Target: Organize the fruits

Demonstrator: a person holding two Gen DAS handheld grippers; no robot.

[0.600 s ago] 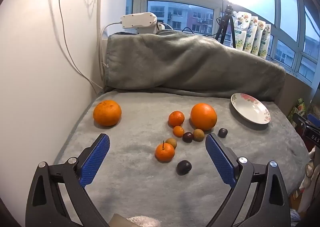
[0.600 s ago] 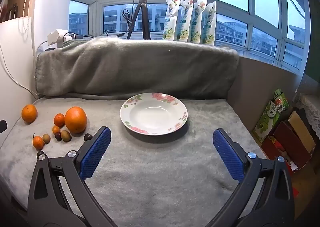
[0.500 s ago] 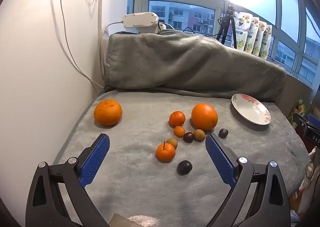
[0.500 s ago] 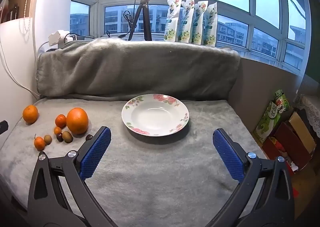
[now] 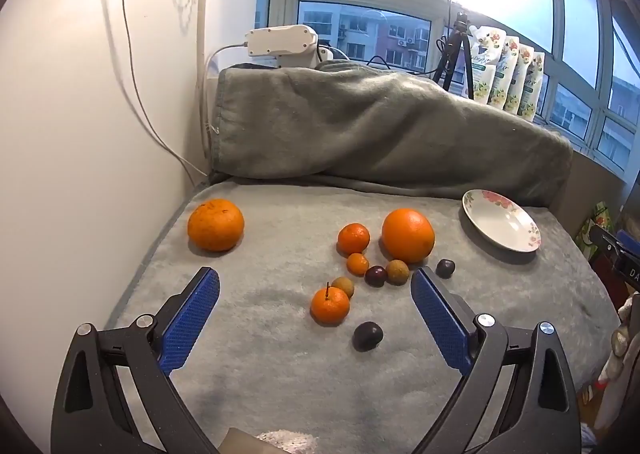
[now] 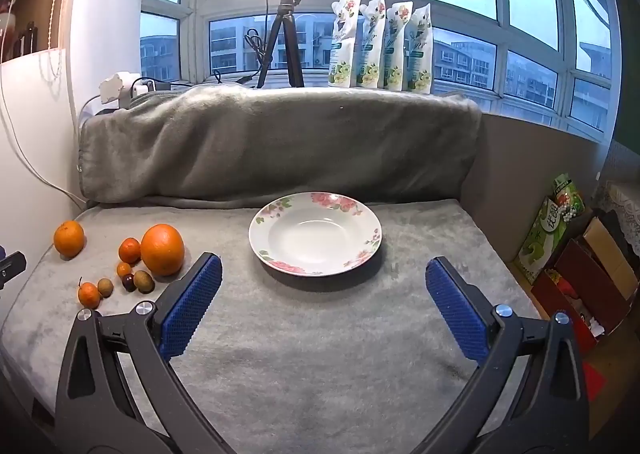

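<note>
Along the windowsill behind the grey blanket-covered ledge (image 6: 280, 142) stood four white spouted refill pouches with green-and-yellow fruit print (image 6: 382, 48); their lettering was too small for me to read. On the floor at the right, a green snack bag (image 6: 550, 222) carried Chinese characters I could only partly make out.

My left gripper (image 5: 316, 308) had its blue-padded jaws spread wide and held nothing, hovering over the grey fleece mat (image 5: 280, 374). Between its pads I saw a small stemmed mandarin (image 5: 330, 305) and, just beside it, a dark purple round fruit (image 5: 367, 335). My right gripper (image 6: 322, 294) was likewise wide open and empty, pointed at the white shallow plate with a pink floral rim (image 6: 315, 233), which held nothing.

All the fruit lay on the mat left of the plate: a large smooth orange (image 6: 162, 249), a rough-skinned orange (image 6: 69, 238) well apart near the wall, a medium mandarin (image 6: 129, 250), and several small brown and dark fruits (image 6: 136, 281) clustered close together.
</note>
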